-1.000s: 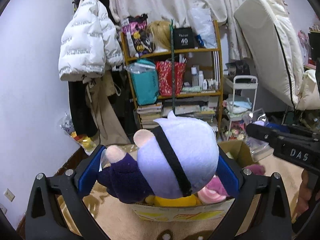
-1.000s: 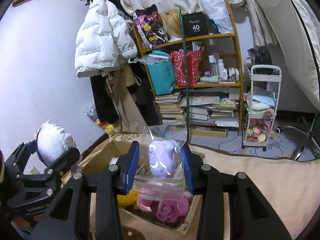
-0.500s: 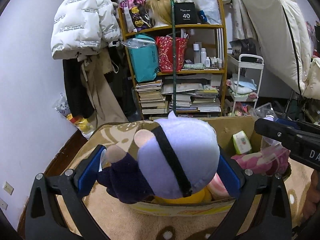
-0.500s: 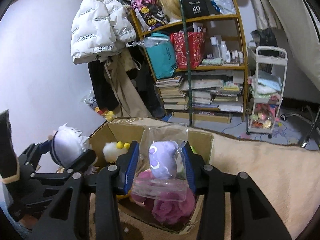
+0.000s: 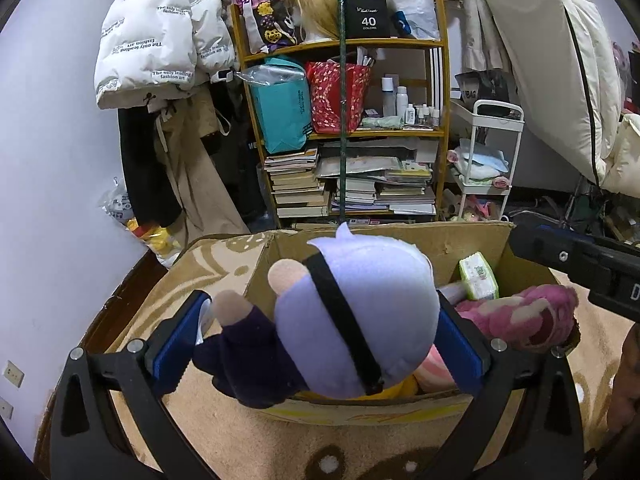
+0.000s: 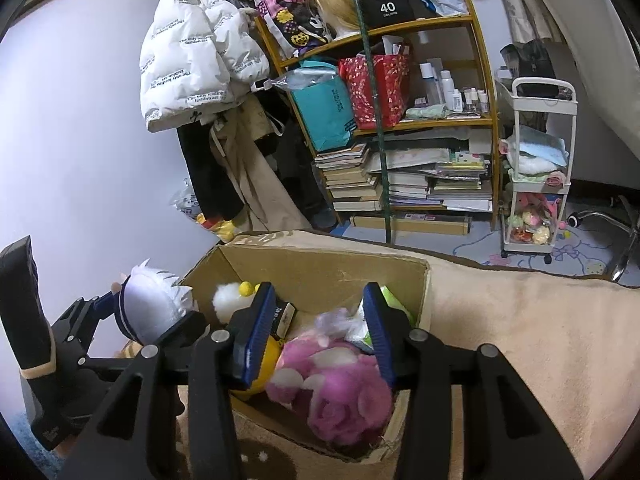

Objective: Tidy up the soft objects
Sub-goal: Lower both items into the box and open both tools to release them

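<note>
Doll point(image 5: 352, 320) sits between the blue pads of the left gripper point(image 5: 320, 344), squeezed tight from both sides. It has a big pale purple head with a black band across it, and its dark body and small pink hands poke out to the left. So its long way lies sideways across the jaws, head to the right.

It hangs right over the near edge of the cardboard box point(image 5: 400, 244). The box is straight below and a bit ahead, so I think the left gripper only needs to go forward and down a little, then let go. The left one is the nearer one for this job, since it has the doll.

The right gripper point(image 6: 316, 324) is over the same box, with its jaws wide apart and nothing held between them. Under it lie a pink fluffy toy point(image 6: 336, 384), something yellow point(image 6: 268, 360), a white fluffy toy point(image 6: 228, 298) and a green and white packet point(image 5: 478, 276).

The box sits on a tan blanket point(image 6: 520, 340). Behind it is a wooden shelf point(image 5: 344, 128) full of books and bags. A black box point(image 5: 367, 20) up top says "40 COLORS". A white puffy coat point(image 5: 160, 36) says "The only leading fashion art" again and again.
</note>
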The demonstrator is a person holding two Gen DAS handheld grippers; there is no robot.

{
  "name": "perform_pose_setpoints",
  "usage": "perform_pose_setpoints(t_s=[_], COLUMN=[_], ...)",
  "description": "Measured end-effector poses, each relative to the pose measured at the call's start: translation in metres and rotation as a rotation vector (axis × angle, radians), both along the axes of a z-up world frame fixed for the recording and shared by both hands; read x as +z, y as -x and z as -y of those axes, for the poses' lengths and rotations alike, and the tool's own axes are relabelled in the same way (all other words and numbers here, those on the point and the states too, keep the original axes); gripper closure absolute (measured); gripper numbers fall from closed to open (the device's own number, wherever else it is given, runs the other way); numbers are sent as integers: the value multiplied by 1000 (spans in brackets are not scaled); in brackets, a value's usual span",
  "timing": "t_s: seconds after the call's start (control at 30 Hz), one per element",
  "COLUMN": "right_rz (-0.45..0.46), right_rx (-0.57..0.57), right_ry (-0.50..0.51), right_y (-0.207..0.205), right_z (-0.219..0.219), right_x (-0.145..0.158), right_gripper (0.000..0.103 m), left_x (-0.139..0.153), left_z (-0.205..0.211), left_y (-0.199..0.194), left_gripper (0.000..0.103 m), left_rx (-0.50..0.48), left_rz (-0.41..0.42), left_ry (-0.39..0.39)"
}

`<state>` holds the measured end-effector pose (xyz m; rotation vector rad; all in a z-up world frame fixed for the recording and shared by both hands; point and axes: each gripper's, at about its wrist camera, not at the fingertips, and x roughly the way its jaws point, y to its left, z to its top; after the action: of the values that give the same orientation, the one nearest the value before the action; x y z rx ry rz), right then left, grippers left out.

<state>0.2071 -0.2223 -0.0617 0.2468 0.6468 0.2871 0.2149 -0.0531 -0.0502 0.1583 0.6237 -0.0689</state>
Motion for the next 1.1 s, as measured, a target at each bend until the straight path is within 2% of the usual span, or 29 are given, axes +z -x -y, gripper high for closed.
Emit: perform_pose_setpoints(t_s=[0.07, 0.17, 0.3, 0.47, 0.6, 0.73, 0.97, 1.1], right_rz=[3, 2, 8, 18, 16, 17, 8, 9], right_rx=[-1, -2, -3, -9, -8, -9, -10, -12], right_ry=[-3, -5, -4, 2, 3, 2, 0, 1], right_y=[1, 1, 1, 3, 3, 3, 5, 3], right_z=[0, 0, 0, 0, 1, 2, 6, 7], right_x=[0, 0, 1, 5, 5, 5, 5, 4], right_gripper=[45, 43, 31, 30, 29, 29, 29, 29], left_x=[1, 1, 3, 2, 3, 3, -1, -2], left_z=[0, 0, -1, -1, -6, -3, -3, 0], left_y=[-1, -2, -1, -3, -4, -2, -2, -2], left_gripper=[1, 1, 1, 1, 1, 1, 10, 10], left_rx=[-2, -2, -8, -24, -54, -47, -91, -108], left_rz=[-1, -3, 5, -21, -35, -8, -14, -12], left_ry=[3, 12, 25, 40, 98, 60, 109, 106])
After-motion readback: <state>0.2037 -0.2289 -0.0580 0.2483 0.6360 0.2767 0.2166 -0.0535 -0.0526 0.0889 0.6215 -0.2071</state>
